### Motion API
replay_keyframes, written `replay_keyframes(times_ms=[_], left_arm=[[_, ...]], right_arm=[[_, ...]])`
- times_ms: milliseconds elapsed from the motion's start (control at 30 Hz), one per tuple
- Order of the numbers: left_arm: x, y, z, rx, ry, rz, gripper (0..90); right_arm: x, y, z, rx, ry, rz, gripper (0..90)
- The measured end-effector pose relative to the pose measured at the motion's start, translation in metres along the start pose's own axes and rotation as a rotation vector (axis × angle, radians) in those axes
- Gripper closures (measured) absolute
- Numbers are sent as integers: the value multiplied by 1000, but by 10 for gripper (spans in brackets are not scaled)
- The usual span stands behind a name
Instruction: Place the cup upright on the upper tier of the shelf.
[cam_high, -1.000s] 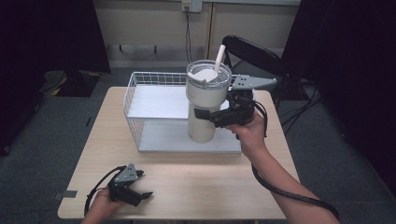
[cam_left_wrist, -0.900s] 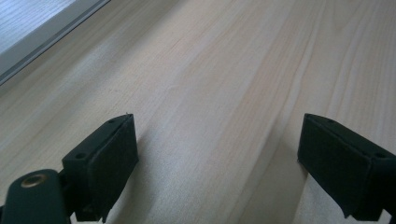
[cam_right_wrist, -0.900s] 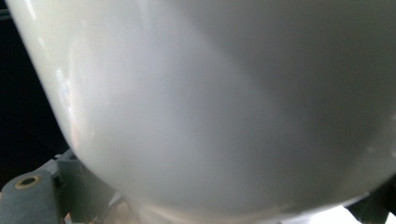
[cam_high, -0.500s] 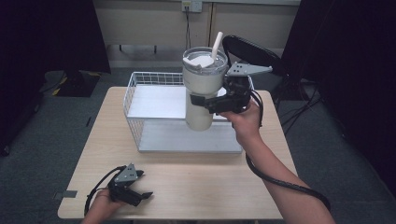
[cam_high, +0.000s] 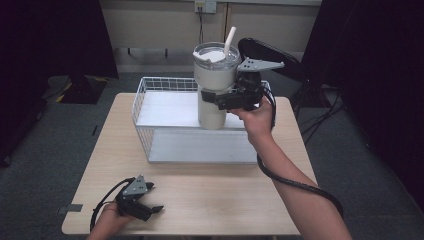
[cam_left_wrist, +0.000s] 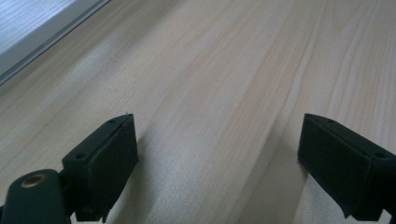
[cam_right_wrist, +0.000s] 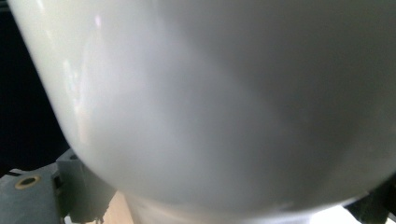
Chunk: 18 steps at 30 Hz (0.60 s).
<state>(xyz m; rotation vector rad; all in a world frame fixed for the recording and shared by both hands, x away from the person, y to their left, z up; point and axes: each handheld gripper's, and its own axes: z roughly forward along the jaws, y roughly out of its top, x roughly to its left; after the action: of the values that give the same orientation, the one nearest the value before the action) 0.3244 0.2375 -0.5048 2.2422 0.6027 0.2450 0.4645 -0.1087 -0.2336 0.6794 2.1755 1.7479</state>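
A person's right gripper (cam_high: 227, 100) clamps the side of a tall white tumbler (cam_high: 214, 85), holding it upright in the air above a white wire basket (cam_high: 165, 117) at the far side of a light wooden table (cam_high: 210, 195). The tumbler carries a clear lid and a white straw (cam_high: 229, 40); its pale wall looms close in the right gripper view. Near the table's front left corner, the left gripper (cam_high: 145, 207) rests low on the wood, its jaws wide apart with nothing between them.
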Motion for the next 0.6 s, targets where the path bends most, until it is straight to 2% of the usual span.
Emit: replay_keyframes(times_ms=[33,600], left_arm=[[0,0,0,0,0,0,115],[0,0,0,-1,0,0,115]], right_arm=[[-3,1,2,-2,-20,-7,91],[-20,4,24,8,-134,-35,91]])
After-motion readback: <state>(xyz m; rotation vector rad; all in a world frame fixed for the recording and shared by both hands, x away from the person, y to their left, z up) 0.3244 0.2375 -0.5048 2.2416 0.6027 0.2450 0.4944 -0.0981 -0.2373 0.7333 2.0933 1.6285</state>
